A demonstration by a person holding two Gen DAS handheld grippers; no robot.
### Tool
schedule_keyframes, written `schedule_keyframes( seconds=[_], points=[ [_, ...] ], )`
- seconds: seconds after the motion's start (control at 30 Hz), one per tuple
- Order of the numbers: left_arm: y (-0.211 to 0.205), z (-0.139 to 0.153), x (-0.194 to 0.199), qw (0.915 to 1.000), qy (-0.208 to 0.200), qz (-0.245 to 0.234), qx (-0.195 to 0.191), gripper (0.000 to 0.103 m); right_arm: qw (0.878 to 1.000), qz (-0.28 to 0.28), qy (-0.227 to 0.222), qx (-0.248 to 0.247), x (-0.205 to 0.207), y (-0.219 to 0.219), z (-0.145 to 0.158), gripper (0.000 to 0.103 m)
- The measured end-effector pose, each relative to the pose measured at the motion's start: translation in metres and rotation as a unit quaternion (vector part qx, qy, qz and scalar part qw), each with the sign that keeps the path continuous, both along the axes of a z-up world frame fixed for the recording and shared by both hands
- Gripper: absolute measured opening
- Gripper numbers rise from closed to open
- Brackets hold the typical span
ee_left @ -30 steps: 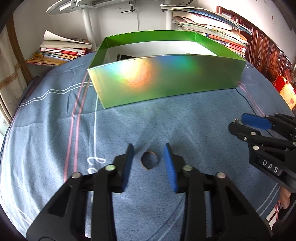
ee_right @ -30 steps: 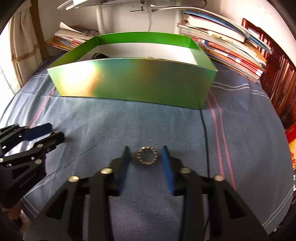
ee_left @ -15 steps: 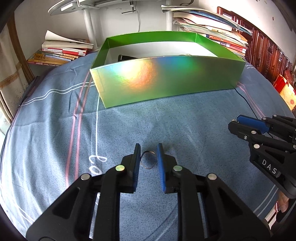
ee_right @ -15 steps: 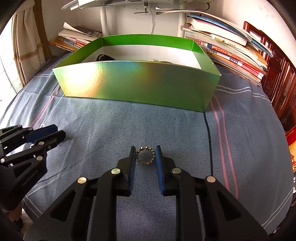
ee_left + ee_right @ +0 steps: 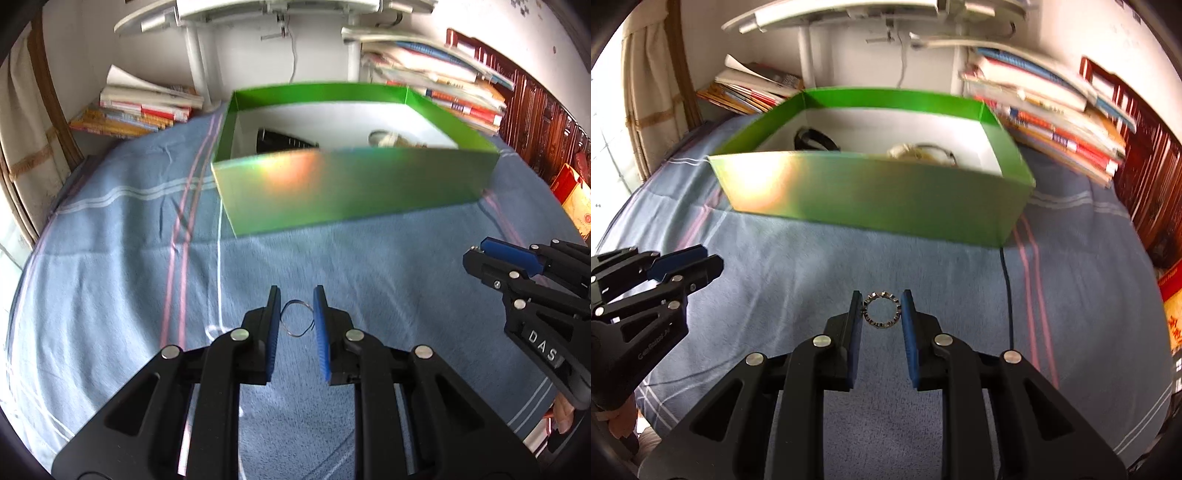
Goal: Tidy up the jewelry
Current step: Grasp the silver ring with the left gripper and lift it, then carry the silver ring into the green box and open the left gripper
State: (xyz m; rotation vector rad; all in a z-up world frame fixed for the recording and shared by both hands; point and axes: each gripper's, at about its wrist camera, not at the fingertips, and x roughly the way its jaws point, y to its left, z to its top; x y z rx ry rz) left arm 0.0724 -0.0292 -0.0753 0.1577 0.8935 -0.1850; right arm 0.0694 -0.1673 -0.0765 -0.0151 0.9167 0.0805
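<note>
Left gripper [image 5: 295,317]: jaws just closed, pinching thin wire ring [image 5: 295,318], short of green box [image 5: 354,192]. Right gripper [image 5: 881,312]: clamped on beaded ring [image 5: 881,309], likewise short of box. Inside box: dark band [image 5: 812,140], pale jewelry piece [image 5: 916,151].

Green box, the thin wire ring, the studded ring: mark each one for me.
Green box [image 5: 351,192]: left wrist view, on its shiny front wall.
Thin wire ring [image 5: 295,303]: left wrist view, on the loop's top arc.
Studded ring [image 5: 882,296]: right wrist view, on its upper rim.
</note>
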Motion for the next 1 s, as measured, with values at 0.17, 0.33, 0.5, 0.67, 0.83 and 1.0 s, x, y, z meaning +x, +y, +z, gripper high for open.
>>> schedule_keyframes(
  seconds=[0.17, 0.33, 0.5, 0.67, 0.83, 1.0],
  points=[
    [0.002, -0.009, 0.003, 0.9999, 0.011, 0.006, -0.003, 0.018, 1.0, -0.013, 0.006, 0.003, 0.001, -0.004, -0.005, 0.021],
    [0.005, -0.014, 0.004, 0.9998, 0.013, 0.012, -0.002, 0.018, 1.0, -0.024, 0.015, 0.002, 0.003, -0.004, -0.011, 0.021],
    [0.006, -0.016, 0.005, 0.9997, 0.014, 0.018, 0.0, 0.018, 0.999, -0.031, 0.018, 0.007, 0.004, -0.006, -0.012, 0.021],
    [0.007, -0.016, 0.004, 0.9997, 0.013, 0.019, 0.0, 0.018, 0.999, -0.03, 0.017, 0.007, 0.004, -0.006, -0.011, 0.021],
    [0.007, -0.013, 0.002, 0.9998, 0.009, 0.021, 0.0, 0.018, 0.999, -0.03, 0.017, 0.011, 0.003, -0.007, -0.01, 0.021],
    [0.01, 0.001, 0.0, 0.9996, -0.01, 0.025, -0.001, 0.018, 0.999, -0.026, -0.01, 0.017, 0.001, -0.008, 0.011, 0.021]
  ],
)
